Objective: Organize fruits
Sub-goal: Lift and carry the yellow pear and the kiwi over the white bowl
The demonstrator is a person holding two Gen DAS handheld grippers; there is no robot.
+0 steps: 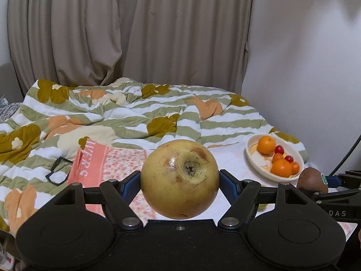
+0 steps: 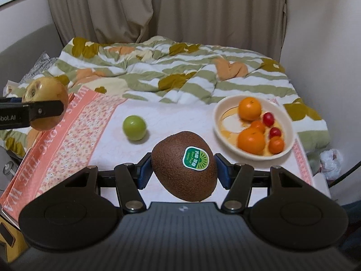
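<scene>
My left gripper (image 1: 179,180) is shut on a large yellow apple (image 1: 179,179) and holds it above the bed. My right gripper (image 2: 183,169) is shut on a brown kiwi (image 2: 178,176) with a green sticker. The kiwi also shows at the right edge of the left wrist view (image 1: 312,181), and the apple at the left of the right wrist view (image 2: 46,94). A cream bowl (image 2: 220,113) to the right holds oranges (image 2: 250,108), small tangerines and red cherry tomatoes (image 2: 268,118). A small green fruit (image 2: 134,127) lies on the white cloth.
A pink flowered towel (image 2: 67,140) lies left on the bed. A rumpled striped flowered blanket (image 2: 169,72) covers the back. Black glasses (image 1: 57,169) lie on the blanket. Curtains and a wall stand behind; the bed's right edge drops off by a crumpled bag (image 2: 330,160).
</scene>
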